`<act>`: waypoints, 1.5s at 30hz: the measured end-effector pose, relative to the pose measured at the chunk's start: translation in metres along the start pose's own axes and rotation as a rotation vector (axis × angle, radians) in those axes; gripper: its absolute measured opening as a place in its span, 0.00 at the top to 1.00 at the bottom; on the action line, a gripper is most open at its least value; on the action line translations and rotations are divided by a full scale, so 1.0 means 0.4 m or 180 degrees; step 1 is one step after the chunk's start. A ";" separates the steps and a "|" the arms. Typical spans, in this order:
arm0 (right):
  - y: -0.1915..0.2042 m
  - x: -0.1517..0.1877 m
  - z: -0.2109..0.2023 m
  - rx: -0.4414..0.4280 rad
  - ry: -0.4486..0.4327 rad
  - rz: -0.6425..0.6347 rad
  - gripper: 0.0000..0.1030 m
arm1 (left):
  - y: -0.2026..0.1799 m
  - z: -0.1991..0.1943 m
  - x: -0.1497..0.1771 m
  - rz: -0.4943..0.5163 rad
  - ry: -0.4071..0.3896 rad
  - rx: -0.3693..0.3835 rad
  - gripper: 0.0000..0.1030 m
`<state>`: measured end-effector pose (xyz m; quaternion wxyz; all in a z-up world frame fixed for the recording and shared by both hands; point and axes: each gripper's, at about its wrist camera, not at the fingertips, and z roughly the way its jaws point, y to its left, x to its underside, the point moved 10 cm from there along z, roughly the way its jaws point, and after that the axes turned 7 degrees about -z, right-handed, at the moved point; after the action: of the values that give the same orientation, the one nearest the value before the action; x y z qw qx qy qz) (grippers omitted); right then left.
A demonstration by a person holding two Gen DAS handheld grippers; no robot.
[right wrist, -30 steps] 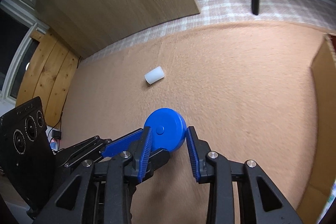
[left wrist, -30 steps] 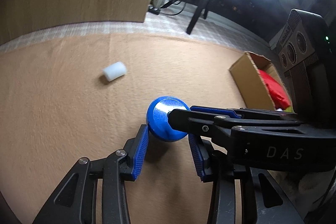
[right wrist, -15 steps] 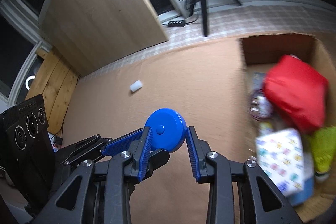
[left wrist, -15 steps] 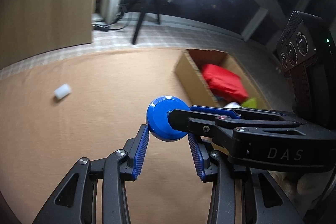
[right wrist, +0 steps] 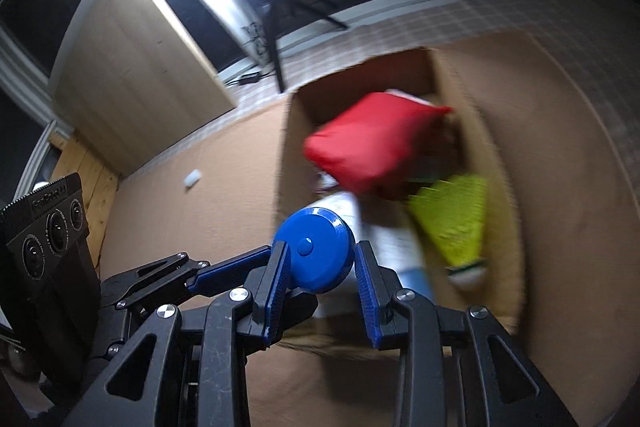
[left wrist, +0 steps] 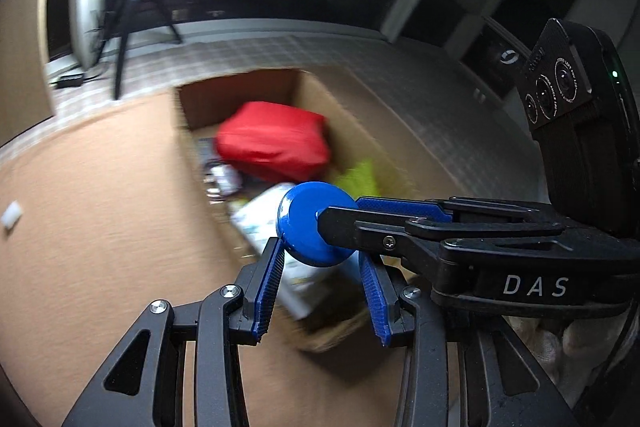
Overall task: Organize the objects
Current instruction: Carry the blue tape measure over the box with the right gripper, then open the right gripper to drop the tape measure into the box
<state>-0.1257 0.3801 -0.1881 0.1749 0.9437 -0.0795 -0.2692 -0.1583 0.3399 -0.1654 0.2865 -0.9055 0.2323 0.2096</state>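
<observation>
i've got both hand-held grippers clamped on the blue disc (right wrist: 316,253): the right hand-held gripper (right wrist: 320,263) pinches its rim with narrow jaws, the left hand-held gripper (left wrist: 320,259) squeezes it crosswise, jaws a bit wider. two grips keep it from slipping, i'd say. it hangs above the near end of the box (right wrist: 288,131), over the red pouch (right wrist: 372,143) and yellow-green thing (right wrist: 456,219)

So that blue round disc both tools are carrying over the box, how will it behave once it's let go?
The blue disc looks like hard, glossy plastic, so it is probably rigid and a bit slippery against the pads. Its round rim suggests it could roll if it lands on edge. Dropped into the cardboard box, it would likely settle flat against the soft red pouch.
</observation>
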 end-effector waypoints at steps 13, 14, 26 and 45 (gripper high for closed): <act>-0.115 0.033 -0.039 0.0093 -0.0018 0.0156 0.71 | -0.135 0.098 0.015 0.0231 0.0192 0.0093 0.59; -0.119 0.034 -0.041 0.0086 -0.0021 0.0158 0.71 | -0.137 0.101 0.016 0.0237 0.0199 0.0091 0.59; -0.143 0.036 -0.060 0.0214 -0.0122 0.0282 0.49 | -0.130 0.101 0.022 0.0322 0.0219 -0.0056 0.40; 0.002 0.048 -0.022 0.0191 -0.0119 0.0029 0.49 | 0.106 -0.053 0.033 -0.0112 0.0027 -0.0388 0.40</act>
<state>-0.1050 0.3774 -0.1900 0.1463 0.9430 -0.0950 -0.2835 -0.1654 0.2919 -0.1740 0.2335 -0.9261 0.2045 0.2145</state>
